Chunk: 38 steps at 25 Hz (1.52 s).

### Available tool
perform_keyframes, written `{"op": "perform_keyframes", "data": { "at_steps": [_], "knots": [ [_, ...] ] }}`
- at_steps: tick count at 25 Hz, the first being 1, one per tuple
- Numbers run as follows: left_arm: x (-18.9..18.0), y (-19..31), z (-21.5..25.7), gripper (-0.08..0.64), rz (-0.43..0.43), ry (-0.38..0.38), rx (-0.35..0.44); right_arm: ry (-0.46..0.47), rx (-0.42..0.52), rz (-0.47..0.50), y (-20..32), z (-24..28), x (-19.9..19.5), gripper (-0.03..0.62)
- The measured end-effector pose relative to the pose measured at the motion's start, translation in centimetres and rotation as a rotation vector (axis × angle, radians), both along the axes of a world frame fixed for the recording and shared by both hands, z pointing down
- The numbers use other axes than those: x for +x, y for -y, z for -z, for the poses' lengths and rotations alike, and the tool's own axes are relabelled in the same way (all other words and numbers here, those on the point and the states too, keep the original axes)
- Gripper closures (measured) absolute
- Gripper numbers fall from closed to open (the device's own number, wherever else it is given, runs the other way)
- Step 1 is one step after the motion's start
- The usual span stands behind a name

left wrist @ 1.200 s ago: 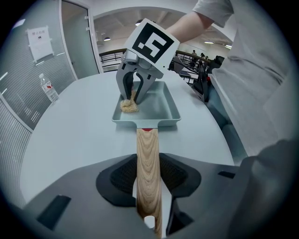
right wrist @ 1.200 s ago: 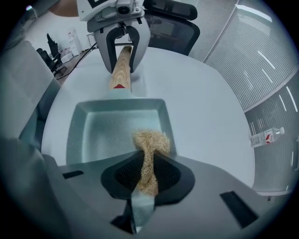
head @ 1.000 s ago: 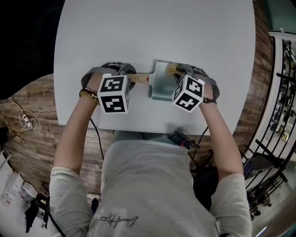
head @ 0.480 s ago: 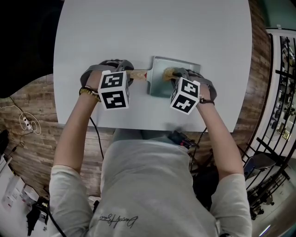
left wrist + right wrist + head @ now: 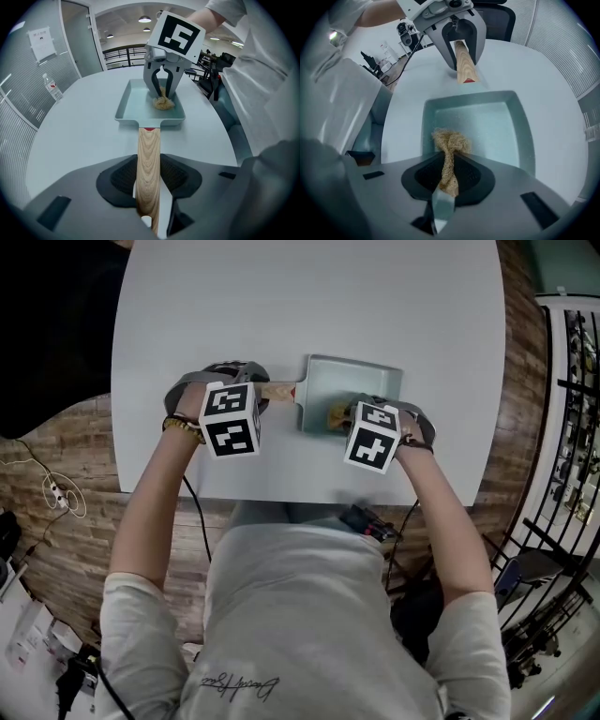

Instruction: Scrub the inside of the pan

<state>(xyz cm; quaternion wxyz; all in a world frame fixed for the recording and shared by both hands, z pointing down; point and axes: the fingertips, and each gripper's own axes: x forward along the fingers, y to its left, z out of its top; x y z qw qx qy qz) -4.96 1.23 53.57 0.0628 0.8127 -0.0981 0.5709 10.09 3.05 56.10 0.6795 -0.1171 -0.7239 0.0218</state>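
Pan (image 5: 366, 381), rectangular and pale blue-grey, sits on the white table (image 5: 309, 296) close to the table's six o'clock edge in the head view, right in front of the person (image 5: 309, 615). Its wooden handle (image 5: 279, 390) sticks out toward nine o'clock. The left gripper (image 5: 149, 183) points steeply down with its jaws closed on that handle. In the left gripper view the wood runs up between the two pads toward twelve o'clock, and the handle's end, which has a hole in it, sits just behind them. The right gripper (image 5: 446, 171) also points steeply down, into the pan, and its jaws are clamped on a tan fibre scrubber (image 5: 450, 140). A twisted neck of fibre is pinched between the pads, and the loose wad bulges out past the jaw tips. That wad rests on the pan's floor near the wall closest to the person, at about seven o'clock of the pan in the head view. The rest of the floor toward twelve and three o'clock is bare and looks slightly speckled. In the right gripper view the left gripper shows at twelve o'clock, gripping the handle beyond the pan's far wall. The left cube (image 5: 231, 418) and the right cube (image 5: 373, 437) face the head camera on either side of the pan.
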Motion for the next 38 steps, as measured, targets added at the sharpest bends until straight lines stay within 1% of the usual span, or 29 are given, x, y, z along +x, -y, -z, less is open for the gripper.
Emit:
{"op": "perform_keyframes", "data": {
  "at_steps": [3,7,11,14,19,25,28,31,34,38],
  "knots": [
    [0.0,0.0,-0.1,0.407,0.0,0.0,-0.005,-0.005,-0.045,0.001,-0.7,0.0,0.2,0.522],
    [0.1,0.0,0.0,0.407,-0.011,0.003,-0.006,0.003,-0.047,0.007,-0.8,0.1,0.3,0.523],
    [-0.1,-0.2,-0.1,0.407,-0.037,0.013,-0.011,0.008,0.009,0.019,-0.9,-0.1,0.1,0.523],
    [0.0,-0.4,-0.1,0.407,-0.058,0.023,-0.018,0.022,0.026,0.008,-0.5,-0.1,0.2,0.522],
    [0.2,-1.0,0.1,0.407,-0.087,0.035,-0.032,0.041,0.073,-0.012,1.8,0.0,0.0,0.522],
    [0.2,-1.4,0.3,0.407,-0.079,0.02,-0.047,0.058,0.142,-0.107,6.4,0.0,-0.3,0.52],
    [0.2,-1.4,0.2,0.407,-0.074,0.019,-0.047,0.066,0.187,-0.115,7.9,-0.1,-0.3,0.518],
    [0.0,-1.5,0.1,0.407,-0.062,0.022,-0.045,0.085,0.209,-0.127,8.0,-0.2,-0.4,0.518],
    [0.0,-1.2,0.1,0.407,-0.048,0.025,-0.046,0.088,0.243,-0.112,8.1,-0.2,-0.4,0.518],
    [-0.1,-0.8,-0.1,0.407,-0.029,0.018,-0.054,0.082,0.218,-0.118,8.4,-0.3,-0.4,0.518]
  ]
}}
